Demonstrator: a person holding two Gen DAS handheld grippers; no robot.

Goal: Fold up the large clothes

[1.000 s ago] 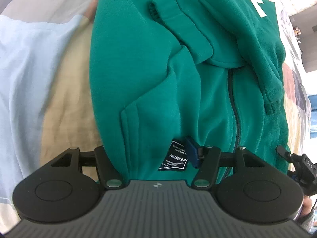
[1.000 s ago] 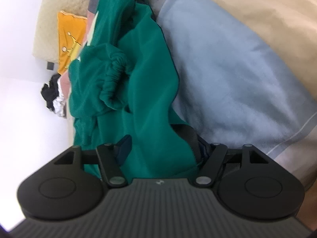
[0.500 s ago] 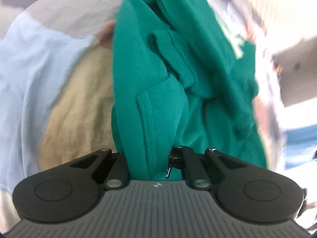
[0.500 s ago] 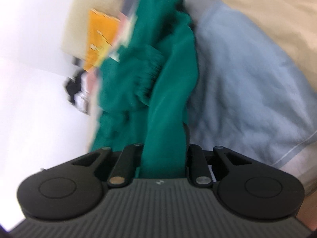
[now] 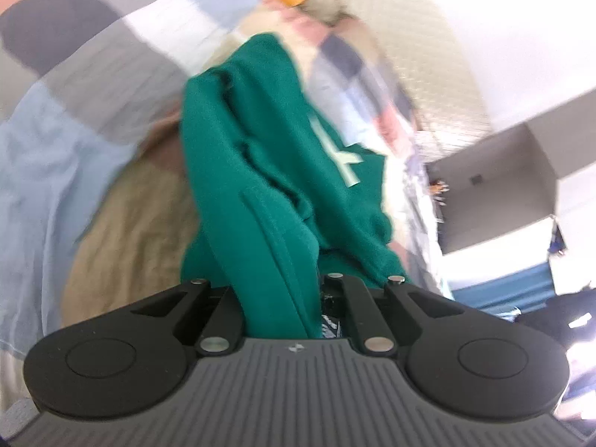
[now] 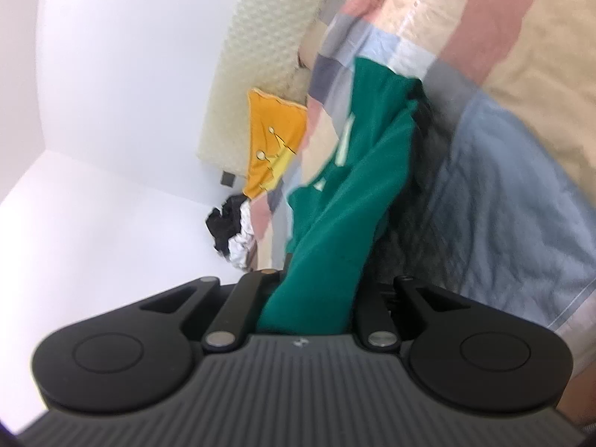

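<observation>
Left gripper [image 5: 283, 298]: pressed together on a fold of the green fleece jacket [image 5: 260, 171]; the cloth is pinched between the jaws and rises away from them in a thick bunched band.
Right gripper [image 6: 313, 298]: clamped on another part of the same jacket [image 6: 357, 201]; green fabric fills the gap between the jaws and is stretched forward from them.
Jacket, position: it is held up at two points over the bed, its far part draped down towards the patchwork quilt [image 5: 85, 56]. In the left wrist view a pale printed mark [image 5: 346, 160] is seen on the upper side, and a small black label [image 5: 329, 329] is tucked beside the right-hand jaw.
Jacket, shape: crumpled and folded over itself, with a seam line running along the gripped band; the far edges are blurred.
Quilt [image 6: 503, 156]: patches of light blue, beige, grey and pink are seen under and beside the jacket.
Orange cushion [image 6: 275, 141]: it is propped at the head of the bed, against a cream textured headboard [image 6: 260, 56].
Black-and-white bundle [image 6: 232, 234]: it is seen near the bed edge, below the cushion in the right wrist view; what it is cannot be told.
</observation>
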